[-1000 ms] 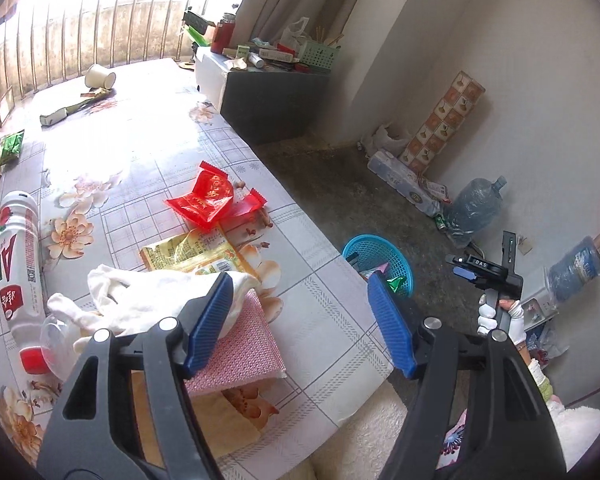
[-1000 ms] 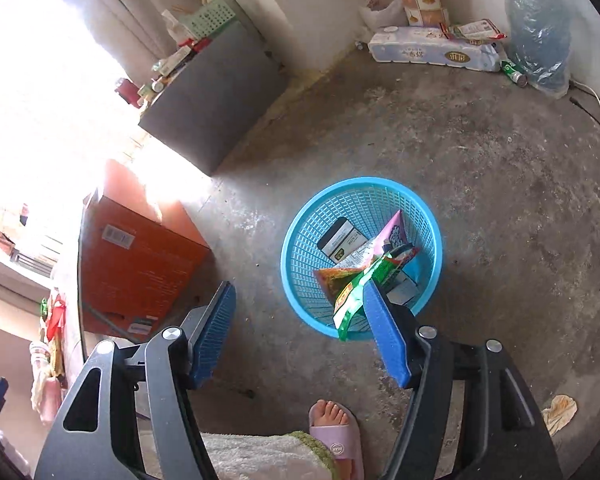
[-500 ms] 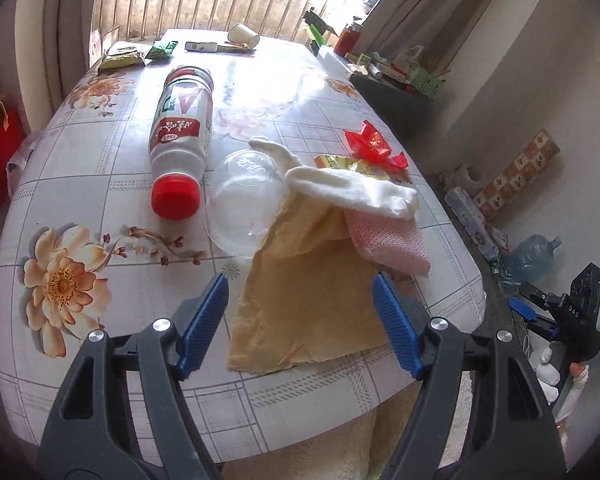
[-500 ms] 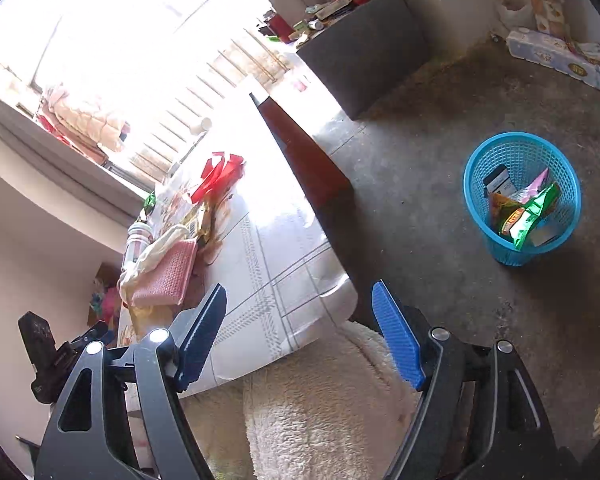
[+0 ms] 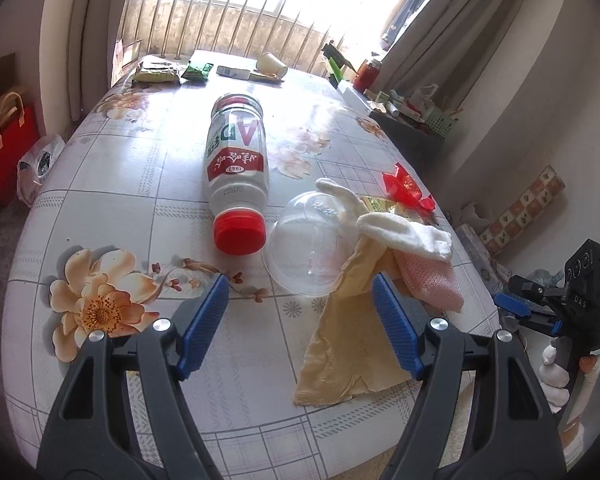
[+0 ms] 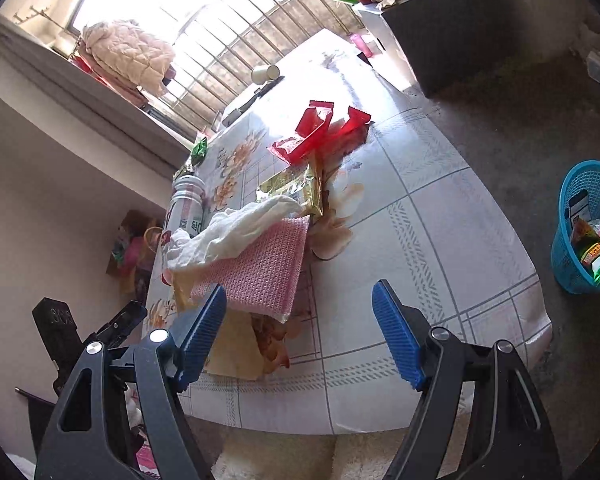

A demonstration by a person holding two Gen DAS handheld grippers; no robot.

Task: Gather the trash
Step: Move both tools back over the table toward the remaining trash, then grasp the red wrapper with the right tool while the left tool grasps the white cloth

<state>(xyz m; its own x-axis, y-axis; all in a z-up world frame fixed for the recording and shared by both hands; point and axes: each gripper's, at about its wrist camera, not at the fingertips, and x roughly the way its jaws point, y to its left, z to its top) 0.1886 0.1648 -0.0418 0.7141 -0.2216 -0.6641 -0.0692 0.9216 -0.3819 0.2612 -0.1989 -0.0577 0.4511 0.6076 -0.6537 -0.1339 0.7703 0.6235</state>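
Judging by the blue basket [image 6: 588, 236], already holding wrappers, we were partway: both grippers [image 5: 300, 320] [image 6: 298, 330] gaped empty; bottle [image 5: 236, 168], clear cup [image 5: 308, 248], seemingly, and red wrapper [image 6: 316, 132] remained on the table [image 6: 440, 240]

Black gripper [image 5: 300, 320] frames, ribbed blue pads, silver screws.

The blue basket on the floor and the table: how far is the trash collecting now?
Partly done. The blue basket already holds several wrappers. Nothing is in hand: both the left tongs and the right tongs are open and empty above the table. Left on it: the red wrapper, the gold packet, the lying bottle and the clear plastic cup.
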